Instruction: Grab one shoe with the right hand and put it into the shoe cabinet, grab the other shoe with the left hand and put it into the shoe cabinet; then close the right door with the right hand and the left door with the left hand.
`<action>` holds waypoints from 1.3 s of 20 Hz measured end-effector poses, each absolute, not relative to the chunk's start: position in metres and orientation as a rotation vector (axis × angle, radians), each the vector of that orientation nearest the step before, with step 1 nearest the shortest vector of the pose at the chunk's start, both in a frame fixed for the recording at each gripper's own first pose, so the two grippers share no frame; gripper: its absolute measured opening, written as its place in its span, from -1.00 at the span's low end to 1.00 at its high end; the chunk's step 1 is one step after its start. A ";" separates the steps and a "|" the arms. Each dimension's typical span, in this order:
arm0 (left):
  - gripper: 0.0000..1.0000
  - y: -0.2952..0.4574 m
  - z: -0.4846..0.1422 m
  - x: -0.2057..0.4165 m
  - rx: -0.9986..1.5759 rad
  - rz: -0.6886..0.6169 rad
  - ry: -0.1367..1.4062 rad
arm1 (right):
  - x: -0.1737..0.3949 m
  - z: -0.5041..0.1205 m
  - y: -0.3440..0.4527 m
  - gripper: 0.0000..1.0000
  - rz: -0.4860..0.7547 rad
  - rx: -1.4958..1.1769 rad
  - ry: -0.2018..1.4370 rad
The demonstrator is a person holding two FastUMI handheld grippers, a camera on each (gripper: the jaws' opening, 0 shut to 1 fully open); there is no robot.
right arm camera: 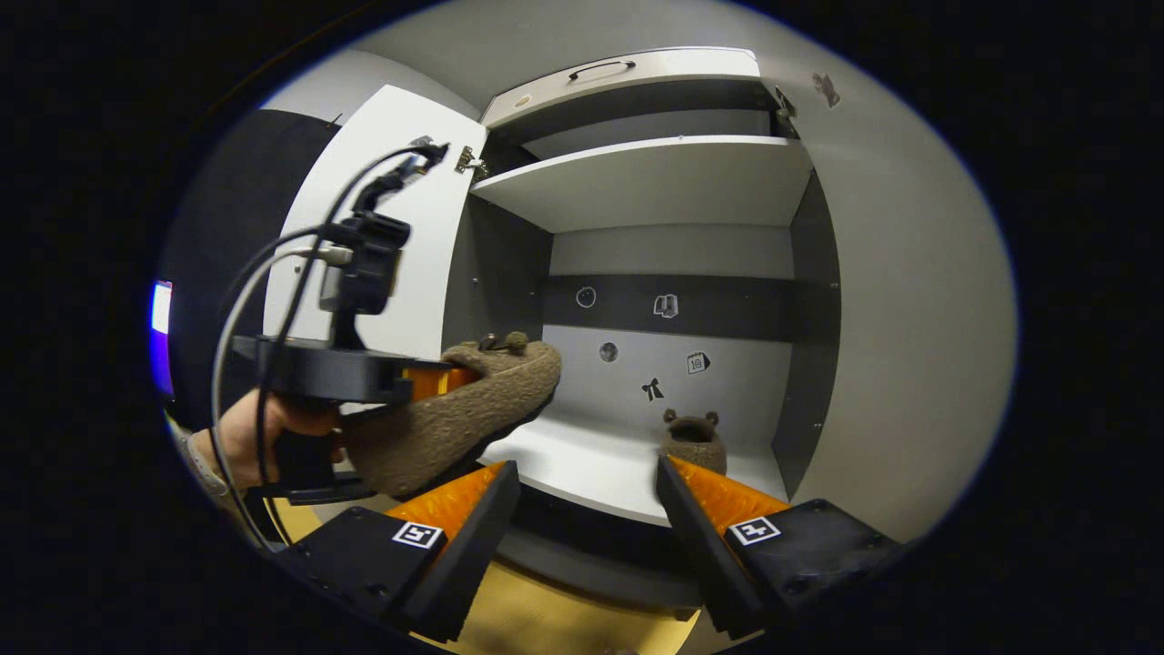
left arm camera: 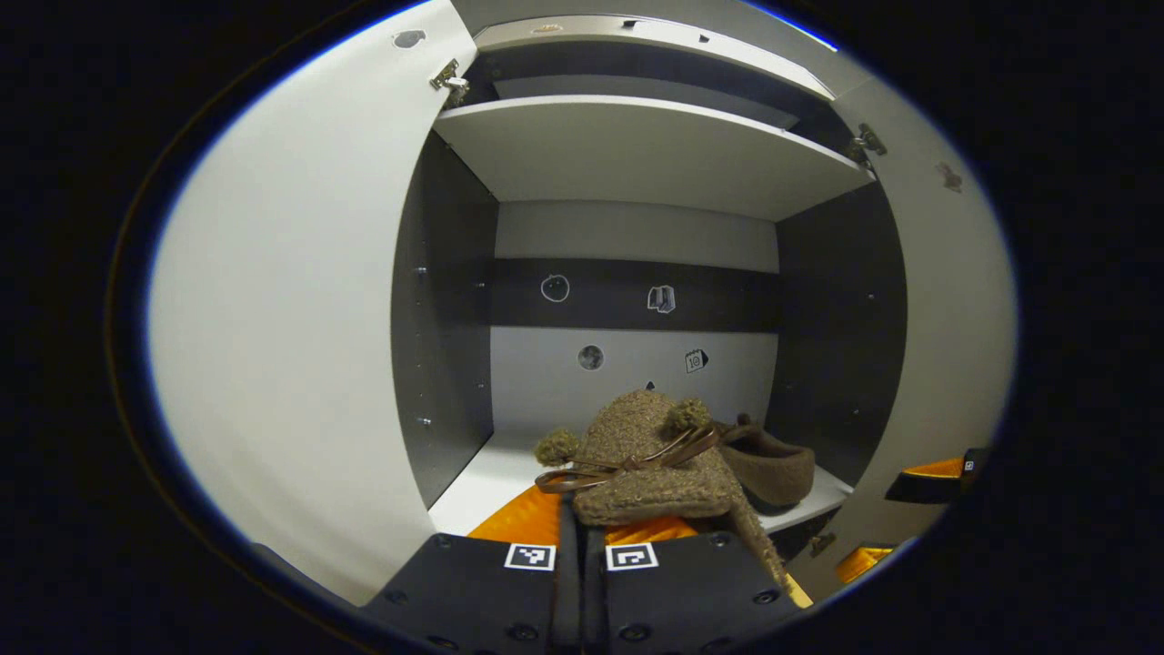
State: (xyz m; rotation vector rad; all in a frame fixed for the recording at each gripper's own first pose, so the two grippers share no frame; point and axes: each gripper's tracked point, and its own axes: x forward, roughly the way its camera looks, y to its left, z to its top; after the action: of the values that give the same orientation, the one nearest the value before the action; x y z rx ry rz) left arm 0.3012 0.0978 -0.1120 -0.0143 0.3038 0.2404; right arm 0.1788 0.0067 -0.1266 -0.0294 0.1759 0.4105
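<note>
Here the left gripper [left arm camera: 582, 518] is carrying a shoe [left arm camera: 650, 459] toward the open cabinet [left arm camera: 637, 150], its fingers clenched on the shoe's edge, which sits pinched between them. The right gripper view is showing the same from the side: the shoe [right arm camera: 455, 414] is hanging off the left gripper [right arm camera: 427, 382] just in front of the bottom shelf [right arm camera: 582, 464], toe pointing in, not yet resting on anything. Holding it by the rim is letting the toe lead, which should make sliding it onto the shelf easy.

The other shoe [right arm camera: 693, 438] is sitting on that shelf to the right, toward the back, so it looks placed already. In the left gripper view it [left arm camera: 773, 464] is lying just behind and right of the carried one, leaving room on the left.

The right gripper [right arm camera: 587, 505] is hanging before the shelf with its fingers spread wide and nothing between them, apparently waiting clear of the left hand's path.

Both doors, left [left arm camera: 291, 346] and right [right arm camera: 900, 318], are standing wide open, which is giving the hands room. Judging by this, the second placement is underway and both doors remain to be closed.
</note>
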 end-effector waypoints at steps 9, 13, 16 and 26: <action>-0.84 0.130 -0.178 0.420 -0.008 0.189 0.453 | 0.196 -0.132 0.016 0.96 0.464 0.008 0.194; -0.75 0.126 -0.203 0.445 -0.006 0.158 0.495 | 0.203 -0.140 0.017 0.96 0.476 0.005 0.215; -0.44 0.124 -0.216 0.453 0.032 0.149 0.531 | 0.204 -0.146 0.018 0.96 0.487 0.006 0.229; 0.88 0.139 -0.202 0.425 0.027 0.178 0.526 | 0.198 -0.149 0.026 0.96 0.472 0.006 0.240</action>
State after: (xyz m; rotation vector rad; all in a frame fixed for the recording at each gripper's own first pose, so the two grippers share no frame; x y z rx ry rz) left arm 0.4252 0.1392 -0.2023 0.0272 0.5259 0.1778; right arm 0.1978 0.0257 -0.1495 0.0061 0.2402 0.4724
